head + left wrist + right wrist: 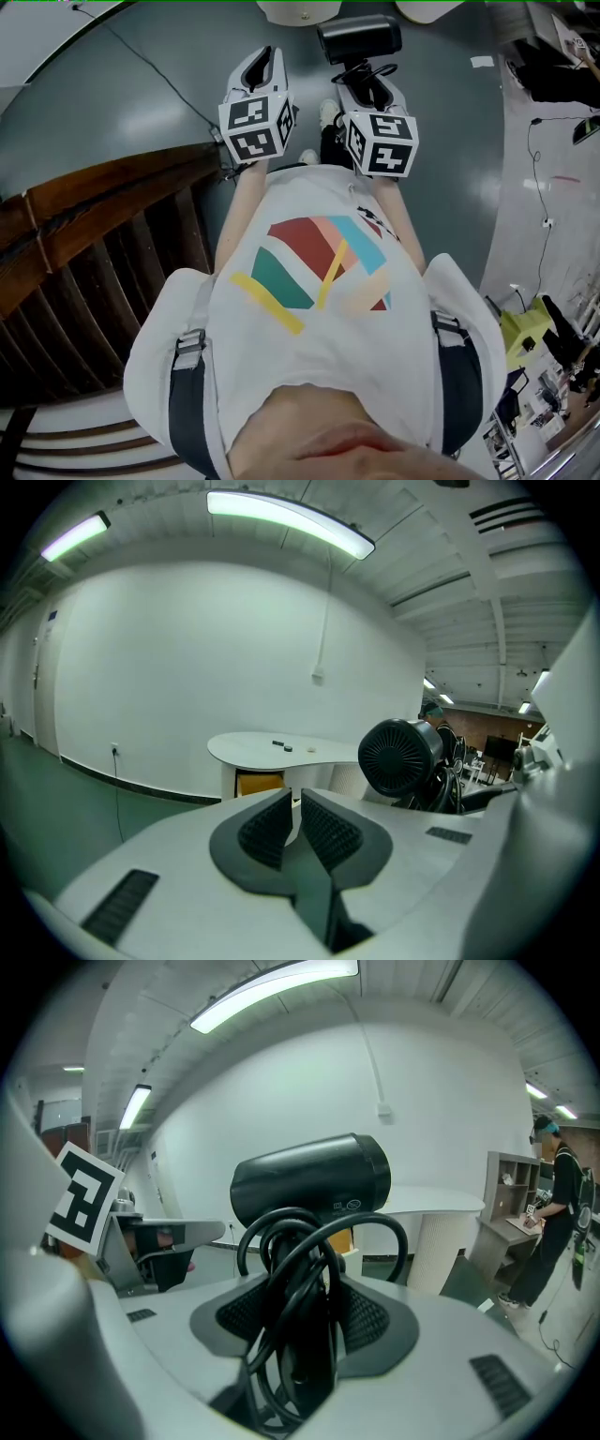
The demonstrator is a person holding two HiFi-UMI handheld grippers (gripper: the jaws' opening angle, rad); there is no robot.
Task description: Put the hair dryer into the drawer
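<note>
The black hair dryer (pixel 359 39) is carried in the air in front of me, its barrel lying crosswise. My right gripper (pixel 365 86) is shut on its handle, and the black cord (pixel 281 1241) is looped around the handle between the pads. In the right gripper view the barrel (pixel 314 1177) fills the middle. My left gripper (pixel 263 60) is beside it on the left, shut with nothing between its pads (pixel 267 825). From the left gripper view the dryer's round rear grille (pixel 401 757) shows at the right. I see no drawer that I can tell for sure.
Ahead stands a white curved table (pixel 281 752) with a yellow-brown front (pixel 259 783) under it and small dark items on top. A dark wooden slatted structure (pixel 94 225) is at my left. The floor (pixel 450 150) is grey. A person (pixel 553 1213) stands by a shelf at the right.
</note>
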